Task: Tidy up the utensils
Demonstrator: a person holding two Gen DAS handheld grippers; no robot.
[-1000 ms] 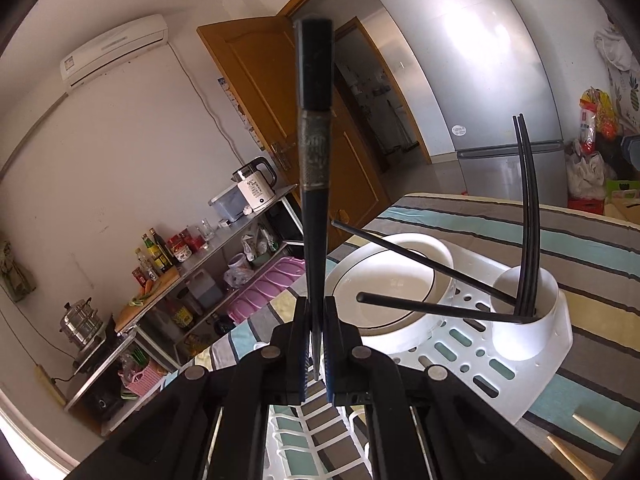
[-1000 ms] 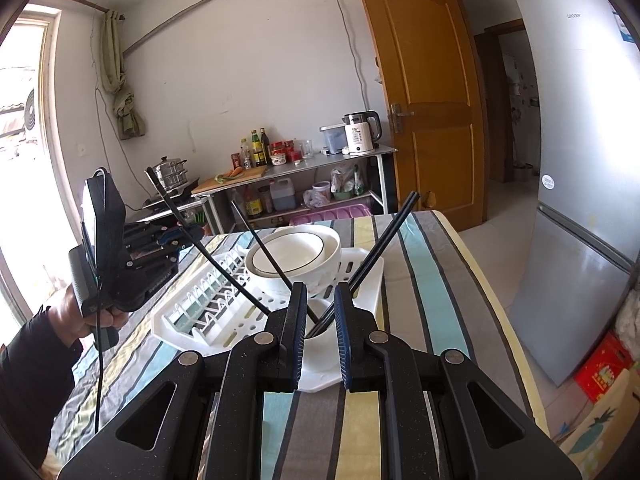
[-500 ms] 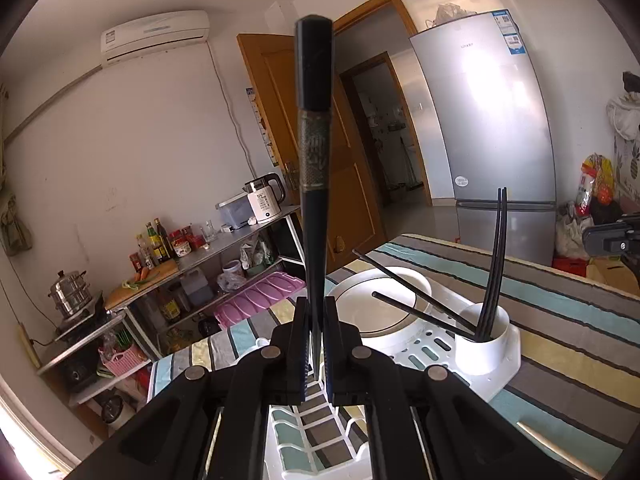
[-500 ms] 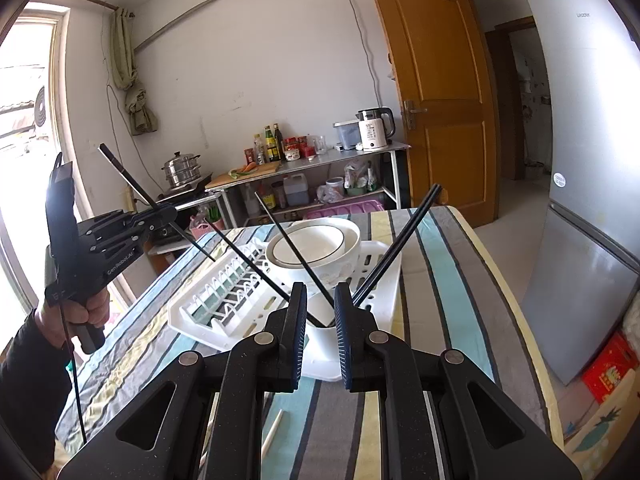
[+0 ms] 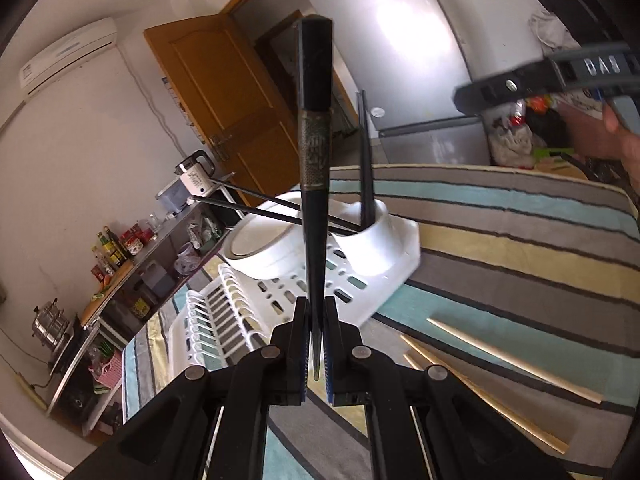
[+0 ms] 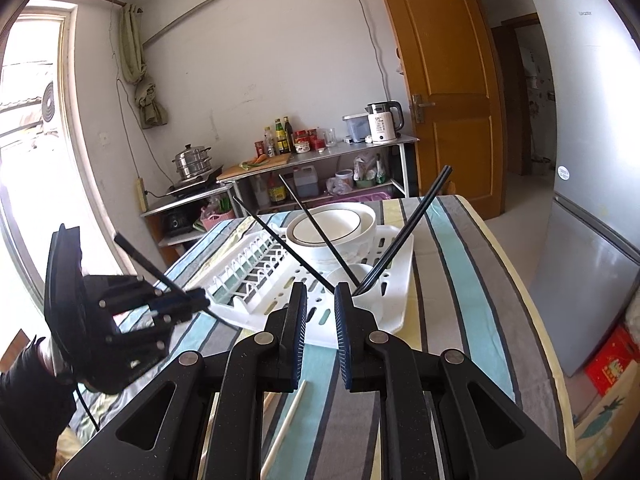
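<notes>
Gripped a black chopstick (image 5: 316, 120) in the left claw (image 5: 316, 308), jaws pinched together on its thin end, thick patterned end rising straight ahead of the camera. Swung that claw in and slightly down within the last second, from well off to one side of the white dish rack (image 5: 248, 320) to a spot right at its near edge. Brought the white utensil cup (image 5: 372, 248) into line just beyond the held stick, a little right of the claw's tips. Found four black chopsticks (image 5: 366, 160) already standing in that cup, two close together and two leaning away left over the white bowl (image 5: 260, 248) beside it.

Drew the right claw (image 6: 321, 292) back a touch from the cup, jaws parted a little with nothing between them, cup and rack straight ahead of it. Left several pale wooden chopsticks (image 5: 512, 360) lying loose on the striped bench (image 5: 520, 240), below and right of the left claw, near the rack's corner.

Judged the step in hand as delivery of a fifth black stick: approach largely made, drop into the cup not yet done. Called next for tipping the stick over the cup's mouth before letting go, with care not to knock the leaning pair. Counted the wooden ones as work remaining.
</notes>
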